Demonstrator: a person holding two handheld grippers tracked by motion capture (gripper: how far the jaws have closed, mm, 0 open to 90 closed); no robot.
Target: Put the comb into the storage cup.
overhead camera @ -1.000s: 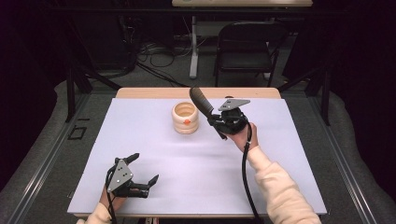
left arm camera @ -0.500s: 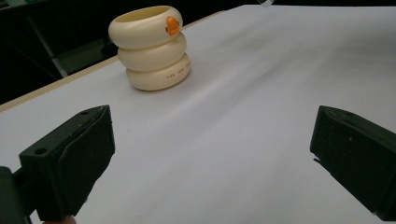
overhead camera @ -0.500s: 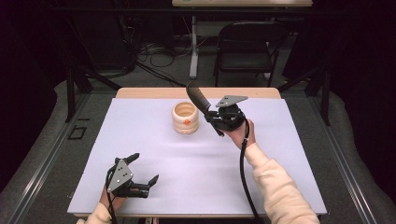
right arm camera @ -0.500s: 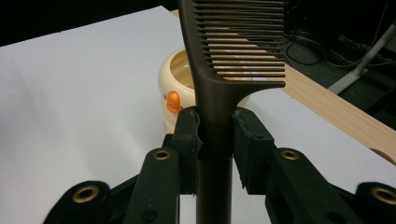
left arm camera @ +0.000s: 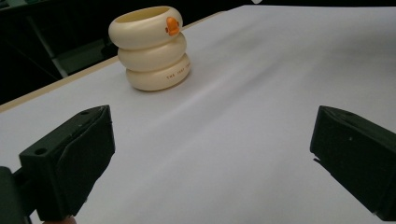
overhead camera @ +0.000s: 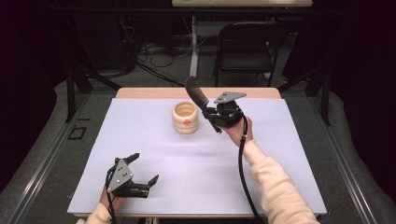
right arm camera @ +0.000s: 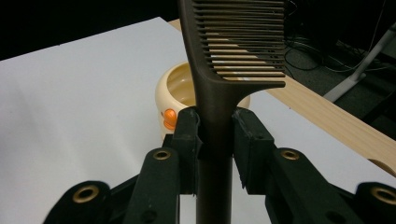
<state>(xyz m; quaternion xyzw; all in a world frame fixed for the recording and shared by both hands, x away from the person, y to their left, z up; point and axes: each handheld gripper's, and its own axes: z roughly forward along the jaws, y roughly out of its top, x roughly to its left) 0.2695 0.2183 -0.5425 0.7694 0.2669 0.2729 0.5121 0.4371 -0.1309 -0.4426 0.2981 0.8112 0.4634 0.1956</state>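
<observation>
cream ringed plastic holder (overhead camera: 185, 117) stands upright toward the table's far edge; the right gripper (right arm camera: 216, 133) is clamped on a dark brown plastic comb (right arm camera: 233, 56) raised just beside its rim. next, probably swing the comb over the mouth and lower. left gripper (overhead camera: 140, 173) rests spread apart, well clear; bare white tabletop (overhead camera: 210, 177) all round

Dark brown comb (right arm camera: 224, 70) tilted, teeth-end up, above cream ringed cup (overhead camera: 185, 117)
</observation>
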